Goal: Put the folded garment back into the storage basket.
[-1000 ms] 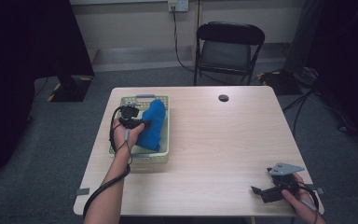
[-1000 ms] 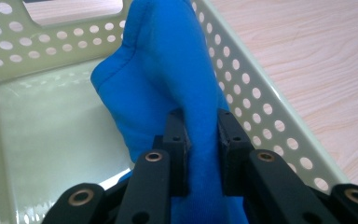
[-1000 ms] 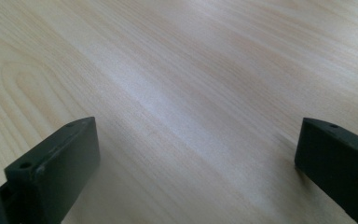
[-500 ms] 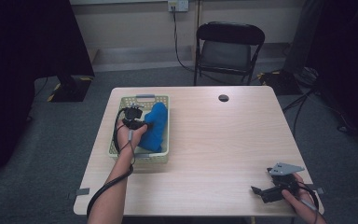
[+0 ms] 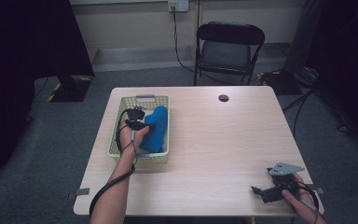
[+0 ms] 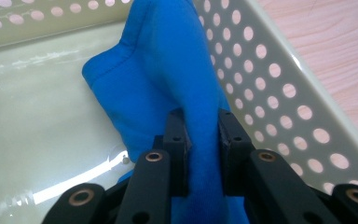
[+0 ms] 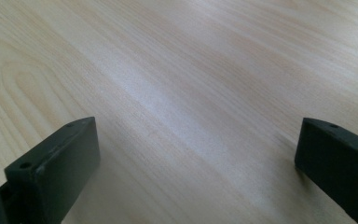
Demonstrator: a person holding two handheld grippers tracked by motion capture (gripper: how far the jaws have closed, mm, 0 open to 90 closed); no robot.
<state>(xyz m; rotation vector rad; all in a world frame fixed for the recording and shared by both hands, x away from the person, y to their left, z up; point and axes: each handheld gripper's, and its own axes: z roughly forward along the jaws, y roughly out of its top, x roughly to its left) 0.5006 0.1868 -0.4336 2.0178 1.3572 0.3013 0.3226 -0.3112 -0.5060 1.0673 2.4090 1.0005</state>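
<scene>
No legible text, label, brand, number or sign anywhere: none on the basket (image 5: 121, 112), the blue cloth (image 5: 154, 128), or the tabletop (image 5: 223, 149).

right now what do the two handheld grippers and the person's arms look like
Both grippers are black with flat, blocky jaws. The left gripper has linkage arms with brass-ringed pivot holes and small screws in its pads, and a black cable loops back along the bare, sleeveless forearm. The right gripper carries a grey three-cornered plate on top, and its cable trails past the hand.
</scene>
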